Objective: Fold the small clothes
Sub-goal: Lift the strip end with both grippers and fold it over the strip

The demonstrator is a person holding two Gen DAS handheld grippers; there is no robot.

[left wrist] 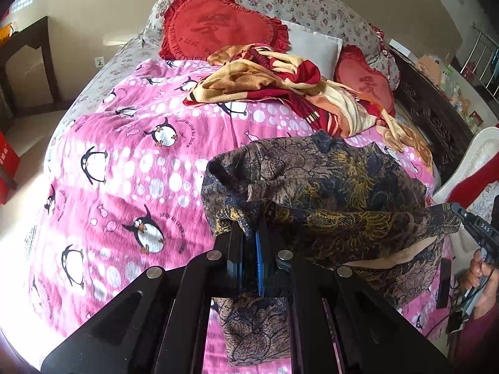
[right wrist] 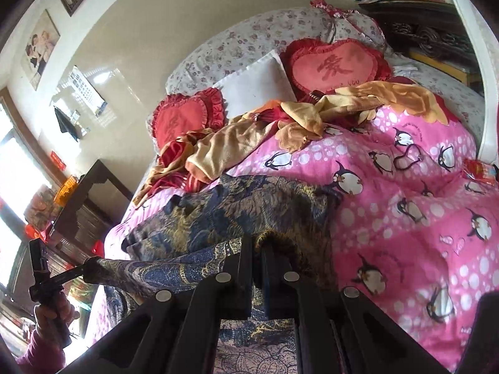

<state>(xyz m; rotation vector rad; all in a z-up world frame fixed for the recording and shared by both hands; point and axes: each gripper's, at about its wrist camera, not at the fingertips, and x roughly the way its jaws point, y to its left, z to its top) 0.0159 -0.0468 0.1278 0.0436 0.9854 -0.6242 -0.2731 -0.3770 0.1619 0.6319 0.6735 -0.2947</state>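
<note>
A dark blue, brown and gold patterned garment (left wrist: 321,187) lies partly on the pink penguin quilt (left wrist: 124,187). My left gripper (left wrist: 249,221) is shut on one edge of it and lifts that edge. My right gripper (right wrist: 257,243) is shut on the opposite edge of the same garment (right wrist: 243,208). The cloth stretches between the two grippers, with its far part resting on the quilt (right wrist: 405,218). The right gripper also shows at the right edge of the left wrist view (left wrist: 461,215), and the left gripper at the left of the right wrist view (right wrist: 87,265), each pinching cloth.
A crumpled red and yellow blanket (left wrist: 280,84) lies beyond the garment. Red heart cushions (left wrist: 218,25) and a white pillow (left wrist: 315,46) sit at the head of the bed. A dark carved bed frame (left wrist: 430,115) runs along the right. A dark wooden table (right wrist: 93,193) stands beside the bed.
</note>
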